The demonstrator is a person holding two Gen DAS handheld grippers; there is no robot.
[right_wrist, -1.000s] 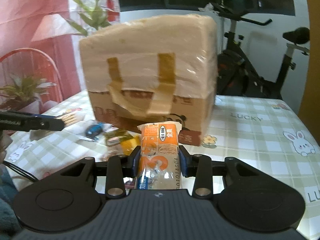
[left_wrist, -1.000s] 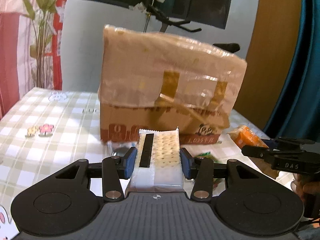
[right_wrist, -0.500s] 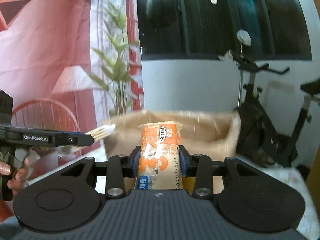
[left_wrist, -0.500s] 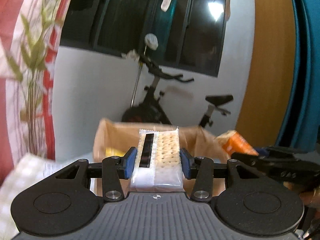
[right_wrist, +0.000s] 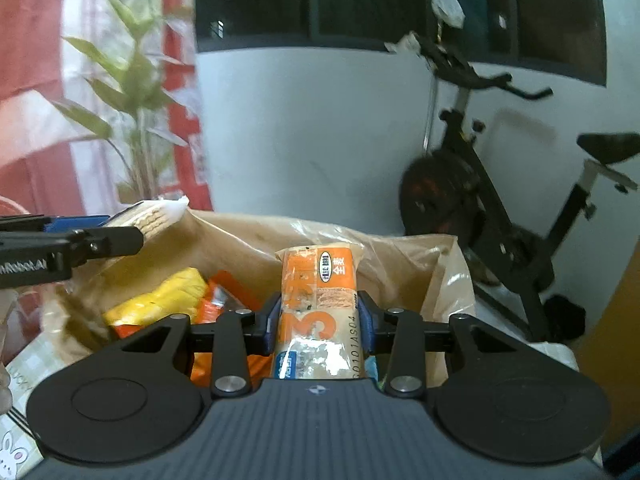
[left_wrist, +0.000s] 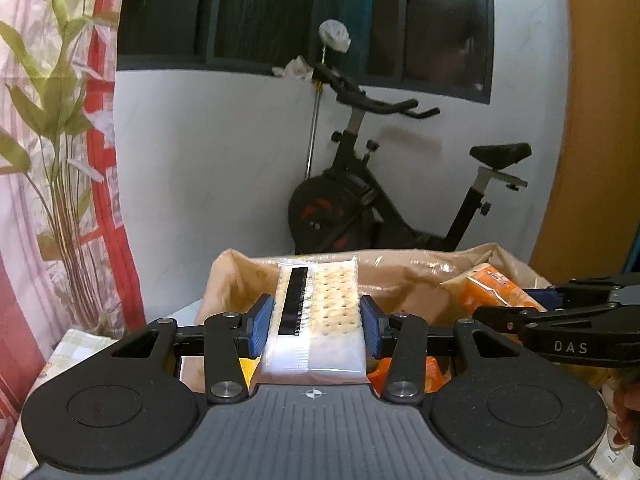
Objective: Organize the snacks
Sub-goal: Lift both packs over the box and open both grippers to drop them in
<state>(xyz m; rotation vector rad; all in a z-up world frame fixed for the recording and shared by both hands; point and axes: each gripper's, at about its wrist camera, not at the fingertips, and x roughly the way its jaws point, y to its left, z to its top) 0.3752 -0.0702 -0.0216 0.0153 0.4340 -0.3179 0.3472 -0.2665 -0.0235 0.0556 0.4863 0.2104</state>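
With both grippers clamped on snacks, left (left_wrist: 316,322) on crackers (left_wrist: 320,312), right (right_wrist: 318,322) on an orange pack (right_wrist: 320,296), above the bag (right_wrist: 400,252), release comes next.

place: home room | cues: exercise bike (left_wrist: 384,200), potted plant (right_wrist: 132,120), checked tablecloth (left_wrist: 76,344), dark window (left_wrist: 280,12)

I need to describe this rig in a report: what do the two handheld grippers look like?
Both grippers, left gripper and right gripper, are matte black, with a ribbed grey base, two round discs, silver screws and blue finger pads. White lettering marks their sides: "DAS" and "Robot.AI".
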